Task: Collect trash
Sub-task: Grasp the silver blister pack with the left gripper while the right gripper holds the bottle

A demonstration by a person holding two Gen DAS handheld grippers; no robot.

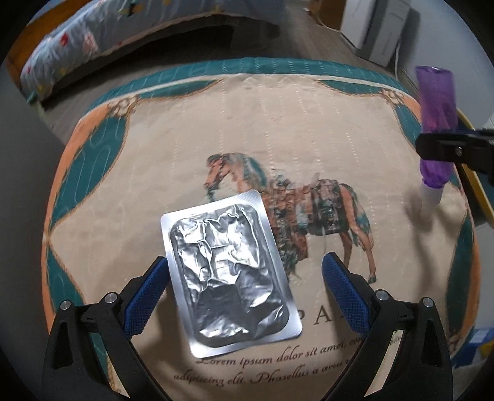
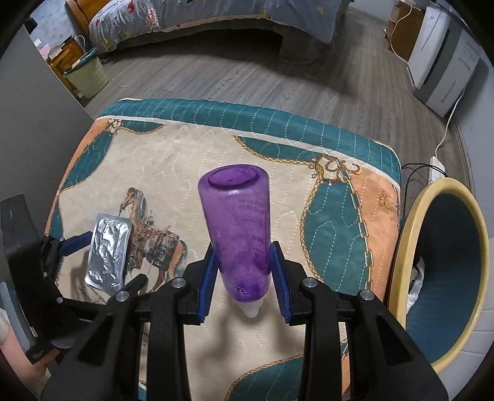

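A silver foil blister pack (image 1: pixel 230 271) lies flat on the horse-print cloth (image 1: pixel 308 123); it also shows in the right wrist view (image 2: pixel 108 251). My left gripper (image 1: pixel 244 277) is open, its blue fingers on either side of the pack, just above it. My right gripper (image 2: pixel 244 274) is shut on a purple bottle (image 2: pixel 240 228), held upside down with its white cap (image 2: pixel 250 311) toward the cloth. From the left wrist view the bottle (image 1: pixel 437 101) sits at the far right, clamped by the right gripper's black finger.
A yellow-rimmed blue bin (image 2: pixel 444 265) stands right of the cloth-covered table (image 2: pixel 339 138). A green bin (image 2: pixel 88 75), a bed (image 2: pixel 216 15) and a white appliance (image 2: pixel 438 58) stand beyond on the wooden floor.
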